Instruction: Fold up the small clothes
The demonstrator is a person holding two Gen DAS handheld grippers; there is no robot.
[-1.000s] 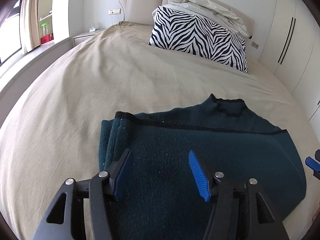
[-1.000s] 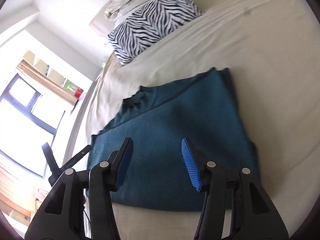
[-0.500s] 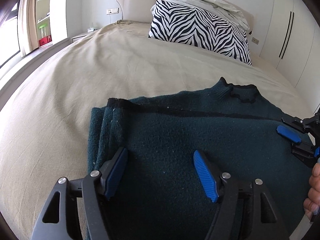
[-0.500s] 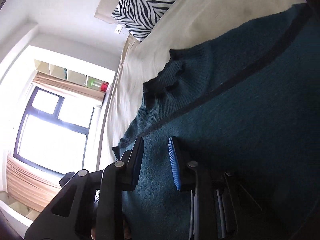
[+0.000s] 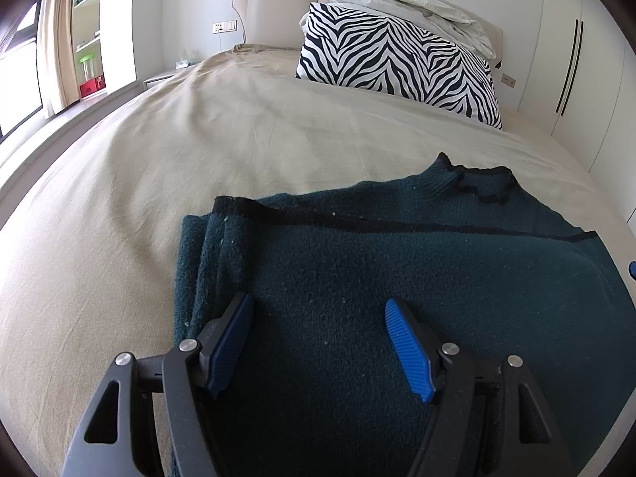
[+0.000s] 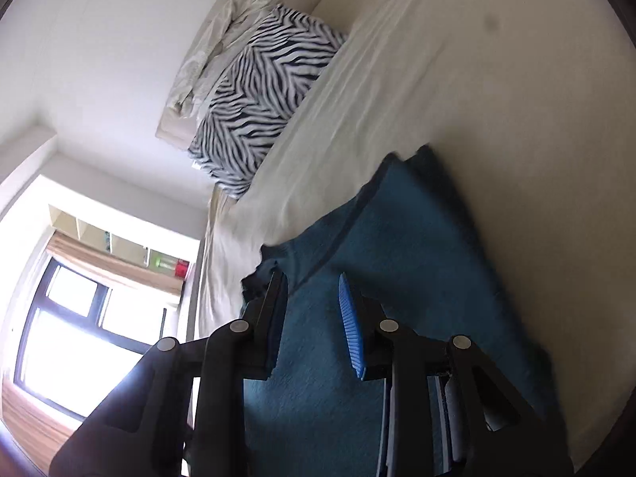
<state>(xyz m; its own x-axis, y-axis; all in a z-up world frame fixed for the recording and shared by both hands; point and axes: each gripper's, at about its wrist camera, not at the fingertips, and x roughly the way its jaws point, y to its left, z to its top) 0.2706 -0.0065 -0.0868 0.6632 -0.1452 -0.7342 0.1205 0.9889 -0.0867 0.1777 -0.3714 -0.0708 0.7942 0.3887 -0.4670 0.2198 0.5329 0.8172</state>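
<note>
A dark teal knitted sweater (image 5: 397,270) with black trim lies folded flat on the beige bed (image 5: 198,151), its collar toward the zebra pillow. My left gripper (image 5: 318,342) is open and empty, just above the sweater's near left part. In the right wrist view the sweater (image 6: 397,278) fills the lower middle. My right gripper (image 6: 314,326) hovers over it near the collar side, jaws apart with nothing between them. The view is blurred.
A zebra-striped pillow (image 5: 397,63) and a crumpled pale blanket (image 5: 405,4) lie at the headboard. White wardrobe doors (image 5: 576,71) stand on the right. A window and shelves (image 5: 87,39) are on the left. Bare bedsheet surrounds the sweater.
My right gripper has pulled back and up from the sweater's collar side and its jaws have opened wider. My left gripper has backed off slightly and stays open. The right gripper has left the left view.
</note>
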